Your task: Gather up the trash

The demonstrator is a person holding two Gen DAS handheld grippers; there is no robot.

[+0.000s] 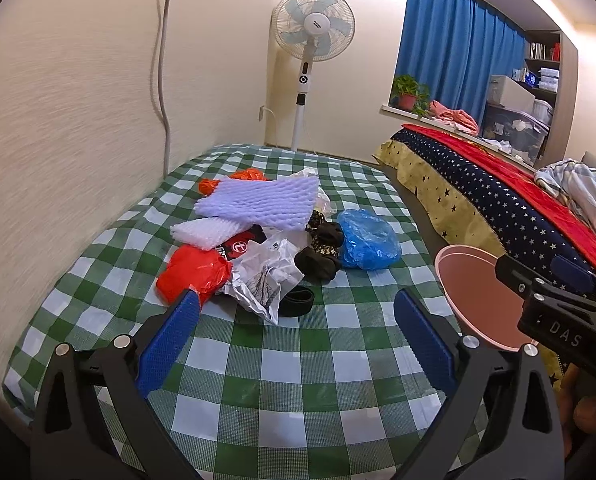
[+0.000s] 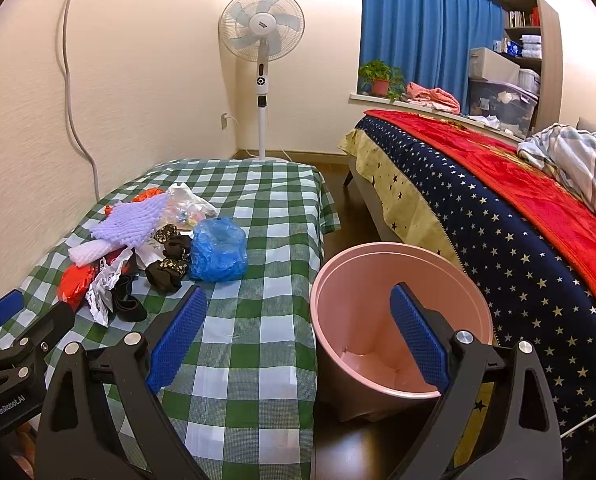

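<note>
Thin plastic bags (image 1: 358,240) heaped left of pink bin (image 2: 398,320); both grippers, left (image 1: 298,340) and right (image 2: 298,340), gaping, empty. Risk: snagging checked cloth (image 2: 257,360).

The table cover (image 2: 257,240) is checked in green and white. On it lie a blue plastic bag (image 2: 217,250), a red bag (image 1: 191,274) and a pale lilac foam sheet (image 1: 257,202). The bin (image 2: 398,280) is pink. The bed cover (image 2: 498,240) is dark blue with stars.
</note>
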